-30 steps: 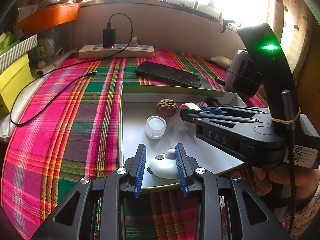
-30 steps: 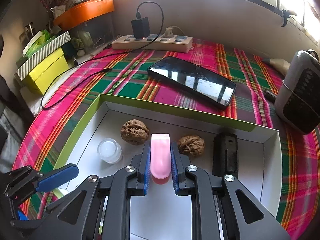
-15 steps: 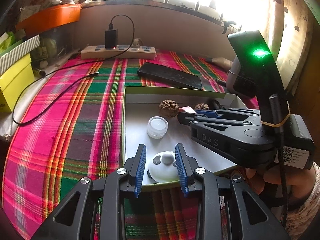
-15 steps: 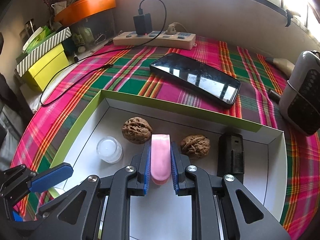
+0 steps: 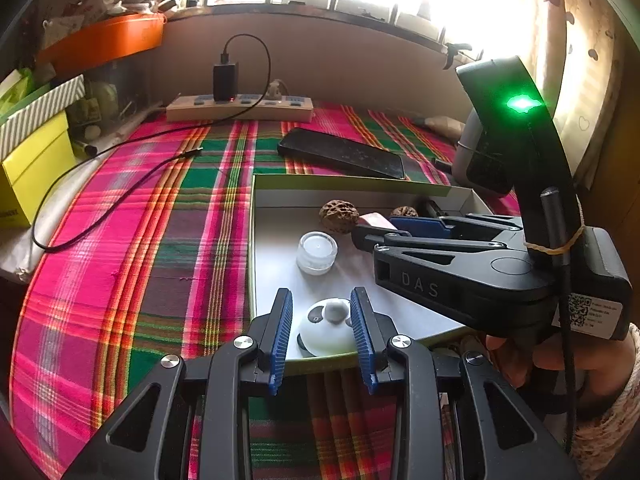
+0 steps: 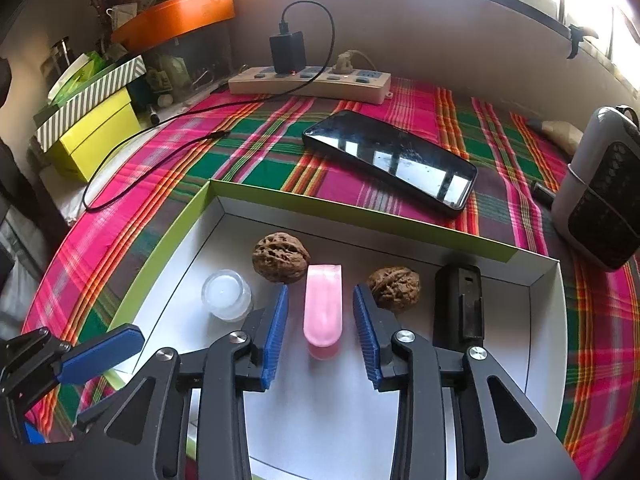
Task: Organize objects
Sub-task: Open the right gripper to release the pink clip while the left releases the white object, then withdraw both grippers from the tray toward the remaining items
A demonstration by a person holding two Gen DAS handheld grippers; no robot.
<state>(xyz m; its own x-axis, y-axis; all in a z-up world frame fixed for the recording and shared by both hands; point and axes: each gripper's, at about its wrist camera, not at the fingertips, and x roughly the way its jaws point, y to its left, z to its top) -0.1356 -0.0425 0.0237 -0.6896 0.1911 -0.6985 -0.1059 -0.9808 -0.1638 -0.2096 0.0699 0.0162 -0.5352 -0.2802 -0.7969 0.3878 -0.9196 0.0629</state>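
Observation:
My right gripper [image 6: 320,296] hovers low over a green-rimmed white tray [image 6: 360,212]. Its jaws are opening, and a pink rounded tube [image 6: 323,308] lies between them on the tray floor with a gap to each pad. In the left wrist view the same gripper [image 5: 384,230] reaches in from the right over the pink tube [image 5: 374,220]. My left gripper [image 5: 320,294] is at the tray's near edge, shut on a white round panda-like object [image 5: 326,328]. One of its fingers [image 6: 104,352] shows at the lower left of the right wrist view.
Inside the tray are two walnuts [image 6: 280,258] [image 6: 394,288], a small white jar [image 6: 226,294] and a black block [image 6: 460,304]. Beyond it on the plaid cloth lie a phone [image 6: 392,162], a power strip [image 6: 308,80] with a trailing cable, a small heater [image 6: 604,188] and yellow boxes [image 6: 96,136].
The right jaws have parted from the pink tube, which stays on the tray floor. The white round object in the left gripper now shows more of its top.

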